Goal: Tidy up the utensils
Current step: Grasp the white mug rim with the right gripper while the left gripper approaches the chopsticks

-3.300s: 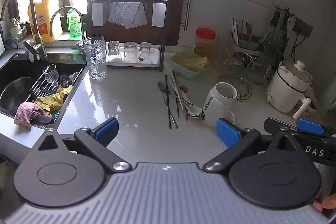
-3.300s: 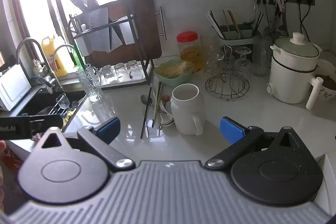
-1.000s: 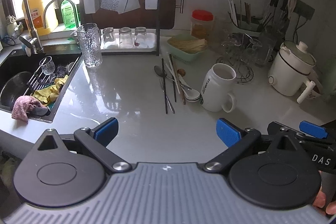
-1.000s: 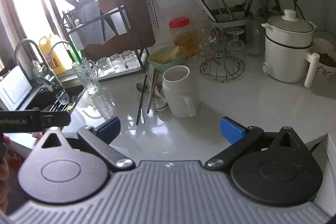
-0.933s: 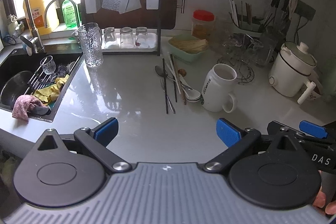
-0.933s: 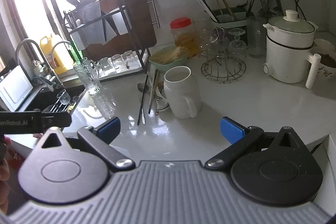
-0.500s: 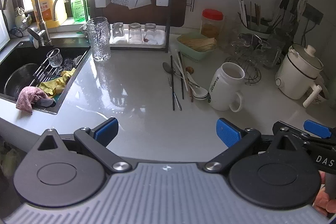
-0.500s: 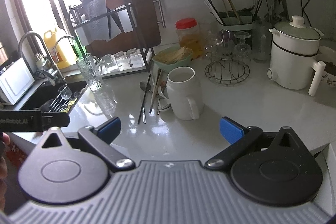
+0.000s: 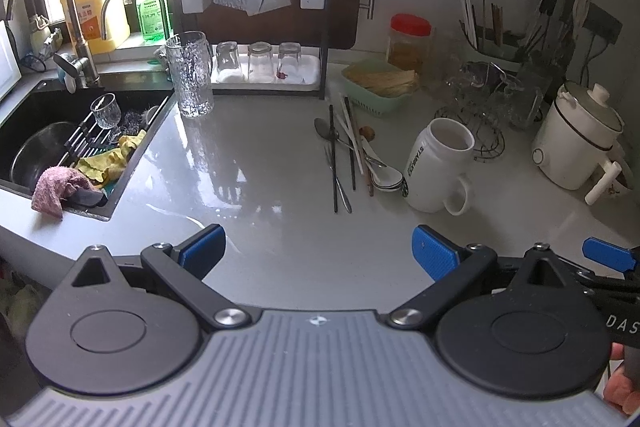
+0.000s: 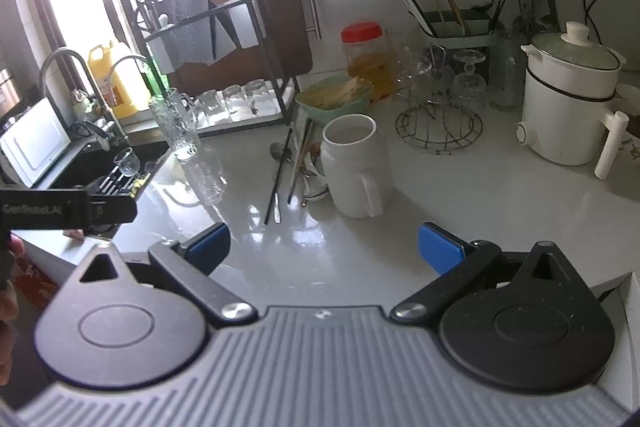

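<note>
Loose utensils (image 9: 347, 155) lie in a bunch on the white counter: black and pale chopsticks, a metal spoon and fork, white ceramic spoons. They also show in the right wrist view (image 10: 294, 167). A white mug (image 9: 436, 167) stands upright just right of them, also in the right wrist view (image 10: 356, 167). A green utensil holder (image 10: 456, 27) with chopsticks stands at the back wall. My left gripper (image 9: 318, 251) is open and empty, well short of the utensils. My right gripper (image 10: 324, 241) is open and empty, in front of the mug.
A sink (image 9: 60, 143) with cloths and a glass is at the left. A glass pitcher (image 9: 190, 75), a dish rack with glasses (image 9: 260, 63), a green basket (image 9: 380, 87), a wire glass stand (image 10: 440, 123) and a white cooker (image 10: 568, 107) line the back.
Both grippers have drifted a little, so the counter scene sits slightly lower and nearer in view. Both stay open and empty. The utensils and mug have not moved.
</note>
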{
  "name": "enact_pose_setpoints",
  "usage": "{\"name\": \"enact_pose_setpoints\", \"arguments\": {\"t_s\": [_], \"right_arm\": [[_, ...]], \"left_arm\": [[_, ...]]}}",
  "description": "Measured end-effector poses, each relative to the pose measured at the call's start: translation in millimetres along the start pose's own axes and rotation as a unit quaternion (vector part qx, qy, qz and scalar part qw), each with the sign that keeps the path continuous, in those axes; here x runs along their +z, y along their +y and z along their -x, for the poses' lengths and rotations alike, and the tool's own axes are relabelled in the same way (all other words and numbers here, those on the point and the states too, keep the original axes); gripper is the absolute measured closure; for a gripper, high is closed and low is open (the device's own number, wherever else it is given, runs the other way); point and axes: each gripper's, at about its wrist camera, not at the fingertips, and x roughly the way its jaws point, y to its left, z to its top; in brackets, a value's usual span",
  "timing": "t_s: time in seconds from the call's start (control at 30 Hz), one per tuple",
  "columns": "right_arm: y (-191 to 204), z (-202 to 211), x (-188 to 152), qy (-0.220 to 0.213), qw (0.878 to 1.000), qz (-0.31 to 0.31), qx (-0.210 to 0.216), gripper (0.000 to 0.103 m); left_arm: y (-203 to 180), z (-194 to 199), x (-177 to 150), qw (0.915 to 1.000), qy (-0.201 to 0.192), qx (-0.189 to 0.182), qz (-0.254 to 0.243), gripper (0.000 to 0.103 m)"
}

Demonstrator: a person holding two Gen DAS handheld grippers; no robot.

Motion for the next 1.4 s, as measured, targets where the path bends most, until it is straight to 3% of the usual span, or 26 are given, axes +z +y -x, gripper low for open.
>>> {"name": "enact_pose_setpoints", "arguments": {"t_s": [0.5, 0.73, 1.1, 1.23, 1.4], "right_arm": [[-10.4, -25.1, 11.6, -0.009, 1.0, 0.014, 0.019, 0.0], [-12.2, -69.2, 26.0, 0.008, 0.999, 0.034, 0.022, 0.0], [-18.9, -153.9, 47.3, 0.034, 0.997, 0.068, -0.029, 0.001], [-22.3, -180.6, 54.0, 0.051, 0.997, 0.052, -0.032, 0.001], [-16.2, -211.4, 54.4, 0.075, 0.995, 0.057, -0.042, 0.001]], "left_arm": [[-1.1, -32.9, 14.2, 0.9997, 0.022, 0.003, 0.012, 0.002], [5.9, -79.4, 37.0, 0.9986, 0.045, -0.012, 0.026, 0.002], [22.0, -166.7, 84.8, 0.9963, 0.065, -0.037, 0.041, 0.002], [27.5, -200.4, 102.0, 0.9951, 0.08, -0.043, 0.039, 0.002], [33.5, -235.2, 115.4, 0.9919, 0.097, -0.076, 0.033, 0.003]]}}
